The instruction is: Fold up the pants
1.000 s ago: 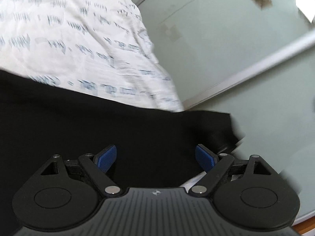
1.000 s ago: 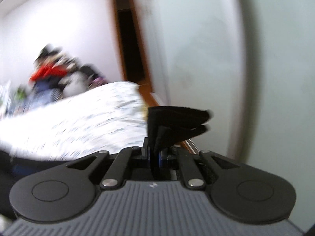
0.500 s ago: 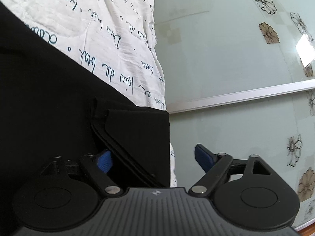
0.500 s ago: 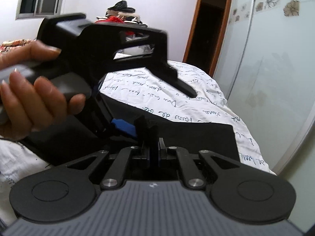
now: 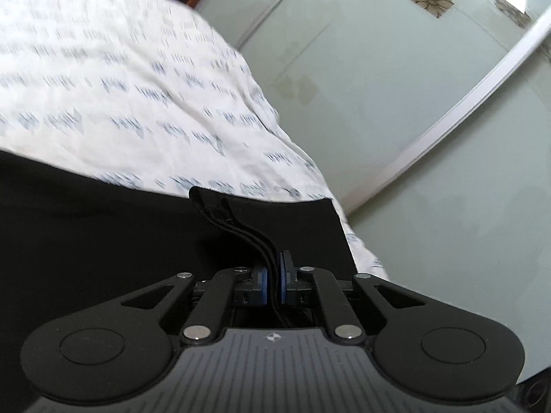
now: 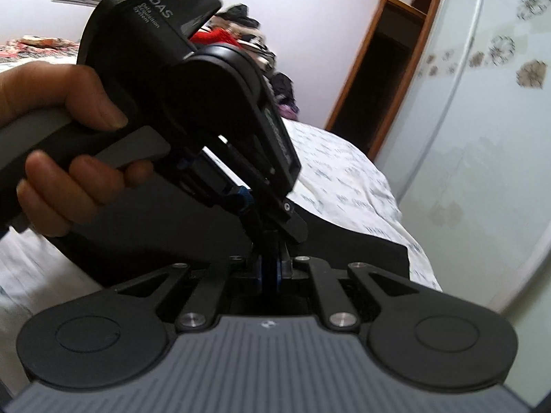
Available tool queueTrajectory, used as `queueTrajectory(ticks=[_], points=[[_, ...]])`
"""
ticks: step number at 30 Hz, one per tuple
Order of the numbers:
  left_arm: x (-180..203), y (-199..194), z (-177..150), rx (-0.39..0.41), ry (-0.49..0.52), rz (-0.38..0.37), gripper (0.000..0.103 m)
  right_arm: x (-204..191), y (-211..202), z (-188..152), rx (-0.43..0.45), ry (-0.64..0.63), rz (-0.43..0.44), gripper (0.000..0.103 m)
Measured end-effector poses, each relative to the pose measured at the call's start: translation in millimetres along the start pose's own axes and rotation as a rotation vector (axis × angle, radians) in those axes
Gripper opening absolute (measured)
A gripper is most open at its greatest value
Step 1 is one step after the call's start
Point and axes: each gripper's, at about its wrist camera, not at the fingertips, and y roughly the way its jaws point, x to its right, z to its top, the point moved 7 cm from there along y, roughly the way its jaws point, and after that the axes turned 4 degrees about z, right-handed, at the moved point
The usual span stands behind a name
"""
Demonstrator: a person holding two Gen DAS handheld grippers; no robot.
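Both grippers are clamped on black pants [image 5: 103,241]. Left gripper [image 5: 272,277]: jaws have just closed, blue pads [image 5: 261,284] pinching stacked fabric edges. Right gripper [image 6: 272,272]: jaws pressed tight on a dark fold, directly below the left unit, which a hand [image 6: 65,144] holds. Pants lie across the white script-printed bedspread [image 5: 137,103], near its edge beside pale green wardrobe doors [image 5: 396,86].
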Motion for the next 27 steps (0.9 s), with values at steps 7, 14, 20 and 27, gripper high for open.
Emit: queueTrajectory(ticks=[7, 14, 20, 27], points=[[-44, -41, 1, 0.033, 0.055, 0.175, 0.006, -49, 15, 24, 0.041, -0.036, 0.141, 0.008], [-78, -65, -6, 0.041, 0.076, 0.288, 0.006, -88, 33, 35, 0.04, -0.077, 0.259, 0.009], [-88, -67, -14, 0.036, 0.086, 0.327, 0.006, -88, 42, 34, 0.026, -0.084, 0.307, 0.009], [-93, -80, -16, 0.047, 0.087, 0.453, 0.018, -96, 43, 25, -0.034, -0.032, 0.441, 0.034]])
